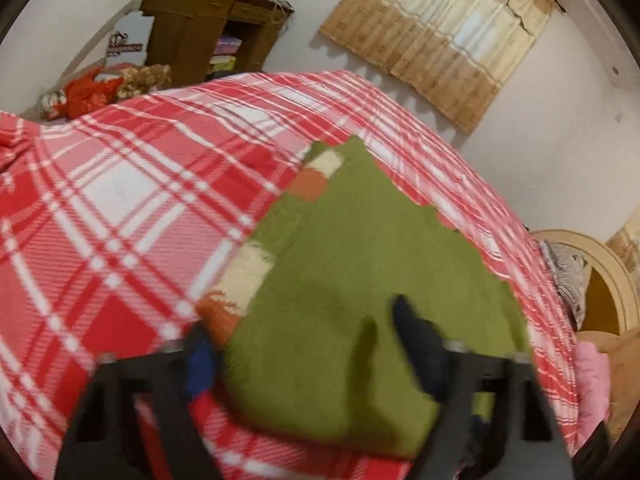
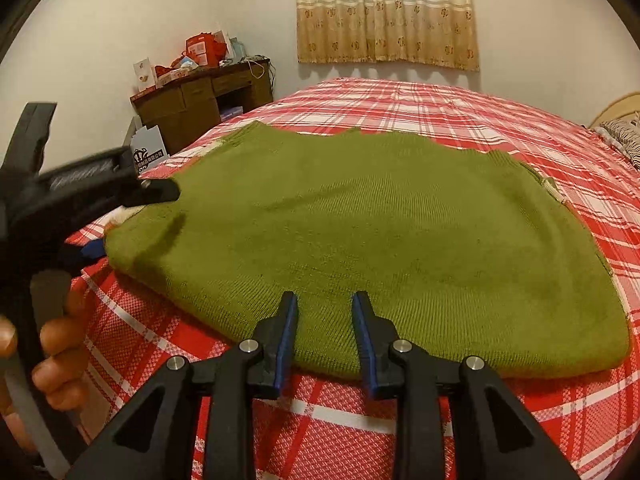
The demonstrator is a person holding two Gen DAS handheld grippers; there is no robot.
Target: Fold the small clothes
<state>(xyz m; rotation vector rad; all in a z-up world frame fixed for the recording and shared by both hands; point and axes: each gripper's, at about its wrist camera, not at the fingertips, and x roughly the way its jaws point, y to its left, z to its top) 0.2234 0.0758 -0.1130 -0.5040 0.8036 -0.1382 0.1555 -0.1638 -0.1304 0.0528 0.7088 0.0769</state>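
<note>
- The bed (image 2: pixel 460 120), under a red and white plaid cover, fills the lower and middle part of both views; a curtained window (image 2: pixel 386 12) sits at the top and a cluttered wooden desk (image 2: pixel 200 100) at the upper left of the right wrist view.
- The green sweater (image 2: pixel 360 232) lies flat across the centre of the bed, already doubled over by the look of its thick near edge. Cream and orange cuffs (image 1: pixel 248 268) poke out along its left side in the left wrist view.
- It looks soft, light and limp knitwear: it should drape and sag when lifted, and is not slippery. Pinching a doubled edge or corner, one per gripper, seems the best hold.
- The right gripper (image 2: pixel 325 304) sits at bottom centre, jaws apart, tips just over the near edge, holding nothing.
- The left gripper (image 1: pixel 304 332), blurred, has its jaws spread wide over the sweater's lower left end, also holding nothing.
</note>
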